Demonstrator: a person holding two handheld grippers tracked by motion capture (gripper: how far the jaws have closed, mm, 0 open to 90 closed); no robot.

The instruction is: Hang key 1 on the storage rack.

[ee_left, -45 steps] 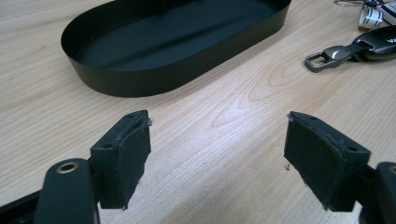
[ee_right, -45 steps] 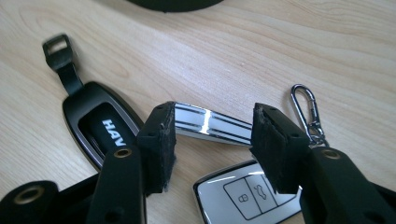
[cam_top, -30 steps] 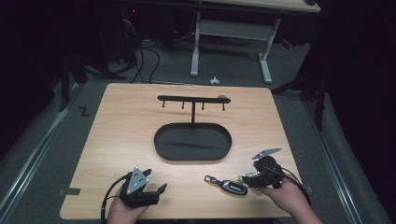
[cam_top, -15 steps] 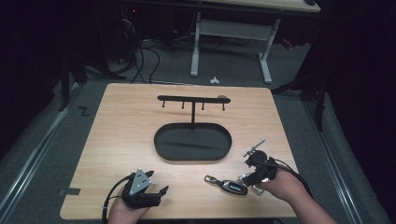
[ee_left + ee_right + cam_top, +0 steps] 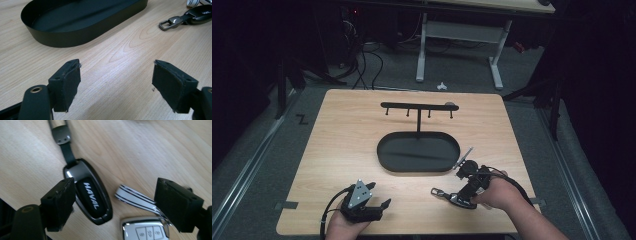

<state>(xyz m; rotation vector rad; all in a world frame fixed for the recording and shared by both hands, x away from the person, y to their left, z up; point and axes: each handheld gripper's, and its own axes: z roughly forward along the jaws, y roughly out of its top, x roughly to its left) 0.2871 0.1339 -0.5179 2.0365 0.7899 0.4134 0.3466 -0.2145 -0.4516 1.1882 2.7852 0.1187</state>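
- Two car keys lie near the table's right front edge: a glossy black oval HAVAL key fob (image 5: 91, 195) with strap, and a chrome key fob with buttons (image 5: 145, 228) beside it.
- The right gripper (image 5: 115, 205) hangs over both, jaws just opened wide, gripping nothing.
- The left gripper (image 5: 116, 83) rests released at near left.
- One black oval metal tray (image 5: 384, 150) sits mid-table.
- One black hook rack (image 5: 418, 106) stands behind it.
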